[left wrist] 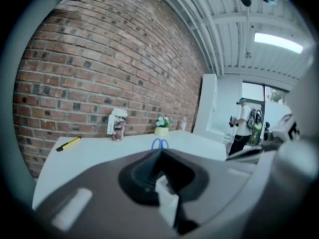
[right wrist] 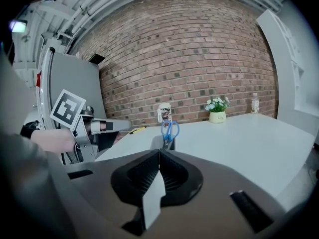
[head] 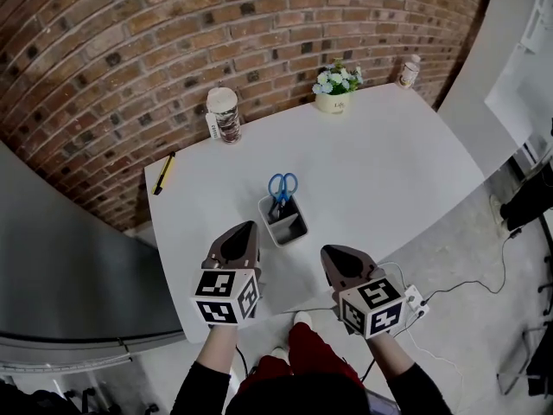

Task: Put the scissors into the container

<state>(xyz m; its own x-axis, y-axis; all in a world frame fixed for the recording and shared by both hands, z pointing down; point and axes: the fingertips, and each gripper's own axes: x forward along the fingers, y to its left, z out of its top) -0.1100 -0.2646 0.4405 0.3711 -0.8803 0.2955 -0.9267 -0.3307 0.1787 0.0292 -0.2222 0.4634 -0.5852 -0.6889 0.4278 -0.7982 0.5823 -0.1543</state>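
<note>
Blue-handled scissors (head: 282, 188) stand upright in the grey two-part container (head: 284, 222) at the middle of the white table, handles up. Their handles (right wrist: 170, 130) also show in the right gripper view, and a blue tip (left wrist: 159, 143) in the left gripper view. My left gripper (head: 244, 229) is held at the table's near edge, left of the container, jaws shut and empty. To the container's right my right gripper (head: 333, 254) is likewise shut with nothing in it. Both are a short way back from the container.
A white table (head: 389, 171) stands against a brick wall. A jar (head: 224, 114) and a yellow marker (head: 163, 173) lie at the back left, a flower pot (head: 335, 89) and small bottle (head: 409, 71) at the back right. A power strip (head: 415, 303) and cable lie on the floor.
</note>
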